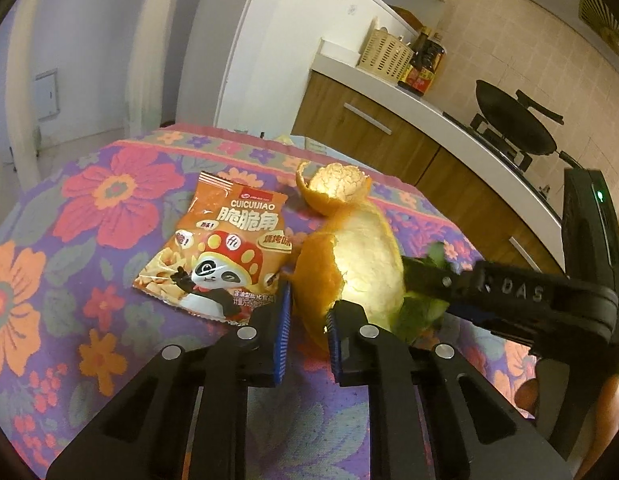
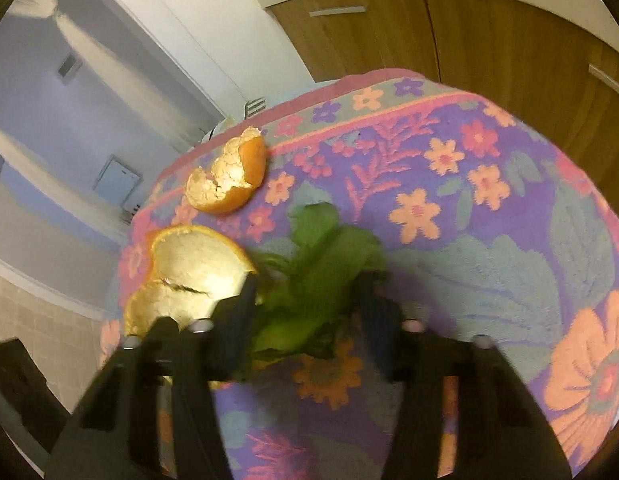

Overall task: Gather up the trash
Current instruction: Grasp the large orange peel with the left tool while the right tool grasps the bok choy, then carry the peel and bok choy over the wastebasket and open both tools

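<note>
A large orange peel [image 1: 361, 264] lies on the flowered tablecloth [image 1: 89, 280]; its near edge sits between my left gripper's [image 1: 307, 312] blue pads, jaws narrowly apart around it. A smaller peel [image 1: 333, 190] lies behind it. An orange snack wrapper [image 1: 225, 248] with a panda lies just left. Green leaves [image 1: 421, 312] lie right of the peel, with my right gripper's finger [image 1: 449, 280] on them. In the right wrist view my right gripper [image 2: 305, 292] is open around the green leaves [image 2: 321, 264], with the large peel [image 2: 189, 276] at its left and the small peel [image 2: 229, 180] beyond.
A kitchen counter [image 1: 449, 120] with wooden cabinets [image 2: 449, 36] runs behind the table. It carries a wok [image 1: 513, 124], a sauce bottle [image 1: 423, 66] and a basket [image 1: 385, 54]. The table's far edge [image 2: 389, 76] is close behind the peels.
</note>
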A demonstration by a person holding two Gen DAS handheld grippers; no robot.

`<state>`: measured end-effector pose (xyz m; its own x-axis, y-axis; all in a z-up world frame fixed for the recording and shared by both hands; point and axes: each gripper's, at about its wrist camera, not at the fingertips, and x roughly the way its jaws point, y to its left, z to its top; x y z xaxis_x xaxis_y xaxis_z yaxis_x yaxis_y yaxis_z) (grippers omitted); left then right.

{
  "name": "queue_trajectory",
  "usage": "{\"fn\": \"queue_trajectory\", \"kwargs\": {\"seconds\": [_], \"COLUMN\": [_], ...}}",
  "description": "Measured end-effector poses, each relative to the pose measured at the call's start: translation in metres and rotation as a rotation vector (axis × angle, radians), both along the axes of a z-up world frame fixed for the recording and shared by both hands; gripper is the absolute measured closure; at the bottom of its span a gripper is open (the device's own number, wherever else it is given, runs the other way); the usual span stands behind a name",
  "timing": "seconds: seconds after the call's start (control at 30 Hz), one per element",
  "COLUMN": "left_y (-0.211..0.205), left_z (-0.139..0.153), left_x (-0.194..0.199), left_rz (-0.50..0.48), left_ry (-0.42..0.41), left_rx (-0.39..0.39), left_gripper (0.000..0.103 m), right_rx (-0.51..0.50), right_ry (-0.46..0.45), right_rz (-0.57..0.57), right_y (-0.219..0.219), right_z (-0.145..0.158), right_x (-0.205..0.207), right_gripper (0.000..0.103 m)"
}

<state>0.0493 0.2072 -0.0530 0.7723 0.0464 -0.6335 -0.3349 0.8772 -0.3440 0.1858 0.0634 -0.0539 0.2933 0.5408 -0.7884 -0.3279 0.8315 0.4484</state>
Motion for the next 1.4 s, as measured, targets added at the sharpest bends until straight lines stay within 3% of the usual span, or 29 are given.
{"fn": "queue_trajectory", "kwargs": {"seconds": [0.13, 0.37, 0.63, 0.8, 0.9, 1.1, 1.4], "left_y": [0.0, -0.004, -0.03, -0.062, -0.083, -0.127, -0.211], "left_z": [0.003, 0.02, 0.037, 0.054, 0.066, 0.09, 0.101], "left_x": [-0.004, -0.02, -0.023, -0.024, -0.023, -0.02, 0.002], "left_rz": [0.001, 0.01, -0.097, -0.145, -0.191, -0.291, -0.422], "left_ry": [-0.023, -0.122, -0.192, -0.2, -0.22, -0.257, -0.248], "left_rx": [-0.003, 0.03, 0.054, 0.119, 0.118, 0.112, 0.142], "left_gripper": [0.096, 0.098, 0.098, 0.098, 0.098, 0.098, 0.098], "right_rx": [0.137, 0.117, 0.109, 0.079, 0.008, -0.041, -0.039], "right_ry": [0.007, -0.175, -0.292, -0.384, -0.457, -0.548, -0.544], "right_rz": [-0.001, -0.029, -0.048, -0.086, -0.146, -0.233, -0.378], "right_y": [-0.025, -0.064, -0.114, -0.151, -0.174, -0.226, -0.314], "right_z": [0.003, 0.041, 0.071, 0.087, 0.097, 0.113, 0.108], "right_x": [0.0, -0.019, -0.041, -0.06, -0.069, -0.087, -0.094], "right_gripper": [0.081, 0.084, 0.085, 0.085, 0.085, 0.085, 0.085]}}
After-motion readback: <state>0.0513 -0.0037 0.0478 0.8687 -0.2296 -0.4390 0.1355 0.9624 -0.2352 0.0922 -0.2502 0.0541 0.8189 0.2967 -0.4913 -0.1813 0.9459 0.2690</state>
